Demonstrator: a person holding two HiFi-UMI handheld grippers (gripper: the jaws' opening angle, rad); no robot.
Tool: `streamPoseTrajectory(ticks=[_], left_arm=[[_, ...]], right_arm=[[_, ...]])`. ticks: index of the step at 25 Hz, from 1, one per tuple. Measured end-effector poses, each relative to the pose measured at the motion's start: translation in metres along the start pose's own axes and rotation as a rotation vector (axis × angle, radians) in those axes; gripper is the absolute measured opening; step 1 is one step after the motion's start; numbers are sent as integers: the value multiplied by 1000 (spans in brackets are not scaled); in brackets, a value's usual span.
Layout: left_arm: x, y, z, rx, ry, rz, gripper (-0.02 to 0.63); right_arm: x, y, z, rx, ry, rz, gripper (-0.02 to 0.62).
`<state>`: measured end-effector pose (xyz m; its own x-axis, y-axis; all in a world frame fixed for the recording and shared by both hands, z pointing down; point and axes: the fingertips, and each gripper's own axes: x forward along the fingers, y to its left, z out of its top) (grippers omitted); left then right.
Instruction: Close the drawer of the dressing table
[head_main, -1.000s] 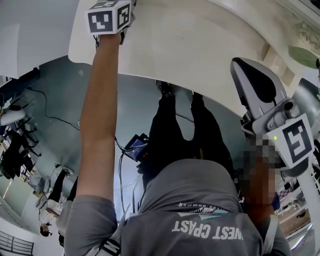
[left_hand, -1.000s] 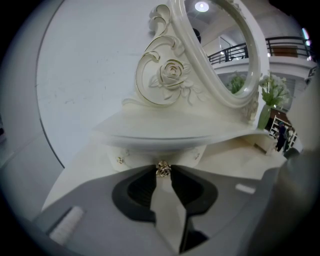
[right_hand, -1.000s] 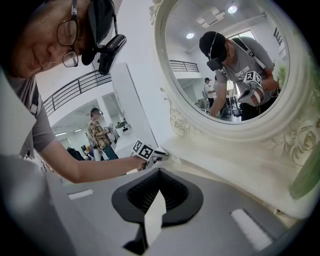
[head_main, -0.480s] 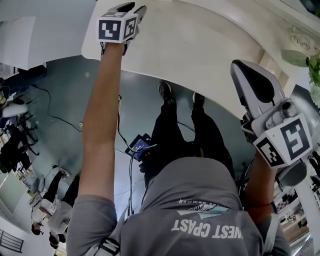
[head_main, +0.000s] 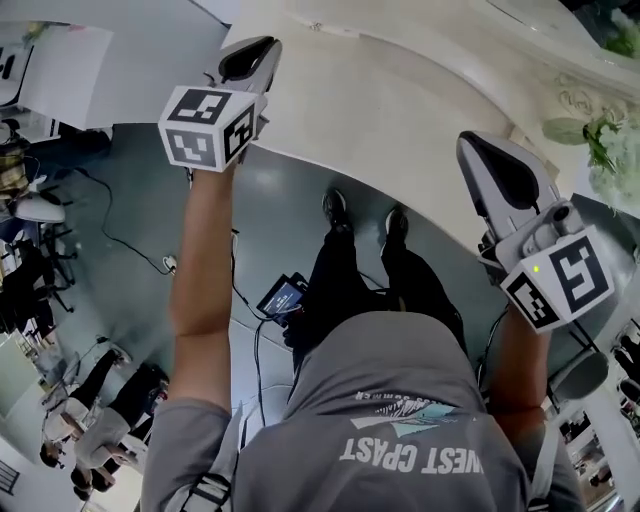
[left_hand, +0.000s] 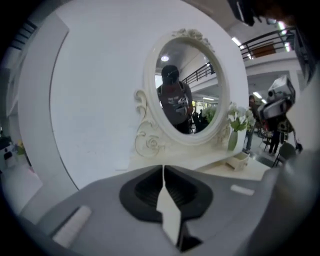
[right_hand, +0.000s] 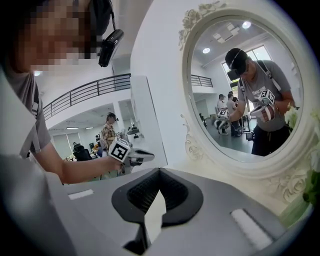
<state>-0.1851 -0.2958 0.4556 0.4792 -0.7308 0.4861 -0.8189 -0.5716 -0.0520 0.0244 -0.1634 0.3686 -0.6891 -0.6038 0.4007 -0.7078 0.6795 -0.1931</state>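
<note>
The left forearm (head_main: 200, 270) stretches straight ahead, and its hand holds the left gripper (head_main: 250, 58) tilted a little downward. Its jaws have just been closing and now meet at the tips with nothing between them. The right gripper (head_main: 482, 152), held nearer the body, also has its jaws together and empty. The two sets of jaws are well apart.

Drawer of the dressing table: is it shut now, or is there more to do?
Looks done: in the head view no drawer sticks out from the dressing table's front edge. In hand: nothing; the left gripper's fingers have just been closing with nothing between them, and the right gripper is shut and empty. Left: probably nothing, though the drawer front itself is hidden.
</note>
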Motion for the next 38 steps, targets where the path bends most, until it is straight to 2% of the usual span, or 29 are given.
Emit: streamPoseTrajectory(ticks=[1, 6, 17, 22, 25, 29, 38], left_arm=[[-17, -2, 18, 10, -40, 4, 3], [-95, -27, 91, 68, -195, 14, 2], [-217, -109, 178, 171, -364, 24, 2], [-256, -139, 195, 226, -368, 51, 2], [-275, -154, 204, 229, -390, 67, 2], [-293, -168, 210, 211, -411, 74, 2], [-317, -196, 212, 240, -413, 69, 2]], right_arm=[[-3, 3, 8, -12, -7, 3, 0], [-23, 17, 45, -81, -46, 10, 0], [-75, 45, 97, -196, -134, 29, 0], [-101, 61, 116, -272, -163, 22, -2], [-118, 69, 124, -298, -178, 26, -2], [-135, 75, 132, -305, -196, 24, -2], [-169, 89, 132, -310, -223, 13, -2]])
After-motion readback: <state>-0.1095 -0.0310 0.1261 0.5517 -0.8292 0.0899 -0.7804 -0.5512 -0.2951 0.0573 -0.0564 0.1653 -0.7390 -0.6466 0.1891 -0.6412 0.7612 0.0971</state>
